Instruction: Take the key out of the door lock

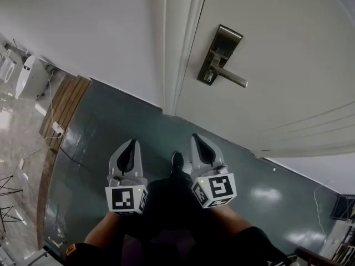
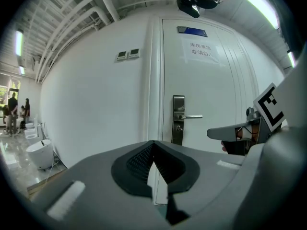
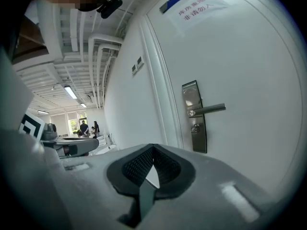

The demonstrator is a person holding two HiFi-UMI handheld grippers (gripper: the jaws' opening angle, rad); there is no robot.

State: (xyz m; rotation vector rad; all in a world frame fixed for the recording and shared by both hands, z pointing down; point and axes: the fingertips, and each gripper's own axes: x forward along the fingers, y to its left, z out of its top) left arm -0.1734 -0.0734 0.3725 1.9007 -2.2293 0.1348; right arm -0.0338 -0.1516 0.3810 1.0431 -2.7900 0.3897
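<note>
Reach not started; both grippers hang low in front of the person, well apart from the door (image 1: 288,65).

Left gripper (image 1: 131,144): jaws together, tips meeting, nothing between them. Right gripper (image 1: 198,139): same, jaws together and empty.

Landmark is the metal lock plate (image 1: 219,54) on the door. The lever handle (image 1: 230,77) sticks out sideways from the plate's middle, away from the door edge. The key (image 1: 209,78) sits in the cylinder at the plate's lower end, just under the lever. It is small, so details of the bow can't be made out.

Key relation: the plate lies ahead of and above both grippers, on the right gripper's side. In the right gripper view the plate (image 3: 194,116) sits up and right of the jaw tips. In the left gripper view it (image 2: 178,119) shows smaller, just right of centre. So the right gripper looks nearer to the key.

Judgement: the key's long axis likely points straight out of the door face toward the person. The next move would be to open the right jaws, raise them to the plate's lower end and pull back along that axis.
</note>
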